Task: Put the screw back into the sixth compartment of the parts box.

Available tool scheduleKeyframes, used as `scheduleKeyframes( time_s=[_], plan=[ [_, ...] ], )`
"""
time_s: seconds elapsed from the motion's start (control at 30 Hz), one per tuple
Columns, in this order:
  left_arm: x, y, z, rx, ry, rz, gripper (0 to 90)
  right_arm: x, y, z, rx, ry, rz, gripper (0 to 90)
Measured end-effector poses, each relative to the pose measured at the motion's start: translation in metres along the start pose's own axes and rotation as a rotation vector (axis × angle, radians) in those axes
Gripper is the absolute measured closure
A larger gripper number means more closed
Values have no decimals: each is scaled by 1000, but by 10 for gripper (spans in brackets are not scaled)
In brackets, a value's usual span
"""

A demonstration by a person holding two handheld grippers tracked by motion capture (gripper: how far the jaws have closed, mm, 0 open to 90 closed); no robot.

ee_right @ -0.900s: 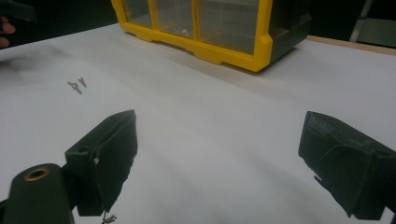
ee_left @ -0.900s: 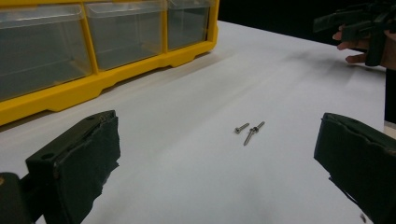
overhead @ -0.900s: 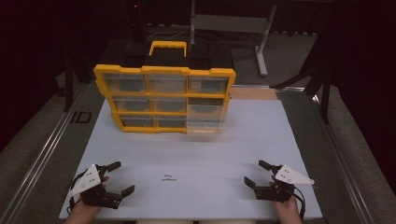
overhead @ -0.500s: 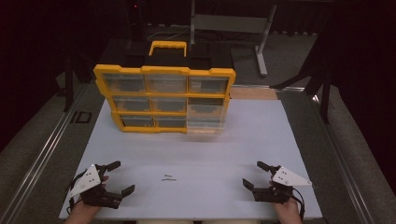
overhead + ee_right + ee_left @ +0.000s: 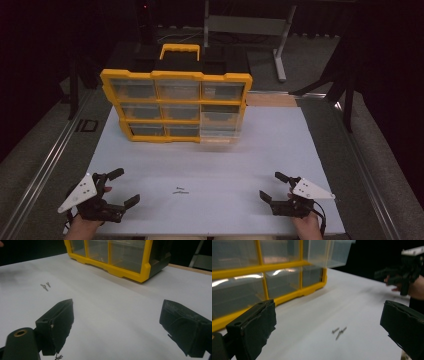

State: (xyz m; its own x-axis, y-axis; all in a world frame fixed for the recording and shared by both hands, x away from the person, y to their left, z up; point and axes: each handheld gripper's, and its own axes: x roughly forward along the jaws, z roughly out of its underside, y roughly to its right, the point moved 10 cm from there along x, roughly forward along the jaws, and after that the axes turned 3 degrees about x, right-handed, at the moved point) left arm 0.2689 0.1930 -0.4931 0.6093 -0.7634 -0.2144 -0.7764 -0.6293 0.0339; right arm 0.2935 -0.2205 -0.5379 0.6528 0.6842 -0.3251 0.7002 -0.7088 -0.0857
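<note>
Screws [image 5: 180, 190] between both gaping hand-held grippers

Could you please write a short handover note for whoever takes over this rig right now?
Left gripper: open, holding nothing, low over the near left of the white table.
Right gripper: open, holding nothing, at the near right.
Screws: a few small ones lie loose on the table between the two grippers, untouched.
Yellow organizer: stands upright at the far side, and its bottom right clear drawer is pulled partway out.
Done: one drawer is out; nothing has been picked up.
Left: probably to pick up the screws and drop them in the open drawer, then push it shut.
</note>
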Motion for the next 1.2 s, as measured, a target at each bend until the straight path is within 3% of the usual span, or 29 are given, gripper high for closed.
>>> scheduleKeyframes(
  time_s=[0.03,0.07,0.1,0.57,0.67,0.7,0.8,0.9,1.03,1.2],
  plan=[
    [-1,0,-6,-16,1,8,9,0,-1,-1,3,3,-1,122],
    [0,3,-14,-54,-19,56,9,0,-1,-1,0,5,-3,122],
    [0,3,-14,-54,-19,56,9,0,-2,-1,0,6,-5,122],
    [29,-11,-65,33,-35,84,42,-1,-5,-2,-5,4,-14,133],
    [36,-12,-68,49,-47,88,42,-1,-5,-2,-6,3,-15,134],
    [45,-11,-69,71,-71,109,42,-1,-4,-4,-2,12,-18,133],
    [51,-9,-69,82,-89,123,42,-1,-3,-4,-1,12,-10,130],
    [65,-3,-67,106,-132,164,42,-3,-2,-5,4,16,-2,127],
    [77,4,-61,142,-187,190,45,-5,-1,-7,12,29,-1,120],
    [90,9,-48,159,-245,222,74,-5,-1,-6,17,26,-7,120]
  ],
)
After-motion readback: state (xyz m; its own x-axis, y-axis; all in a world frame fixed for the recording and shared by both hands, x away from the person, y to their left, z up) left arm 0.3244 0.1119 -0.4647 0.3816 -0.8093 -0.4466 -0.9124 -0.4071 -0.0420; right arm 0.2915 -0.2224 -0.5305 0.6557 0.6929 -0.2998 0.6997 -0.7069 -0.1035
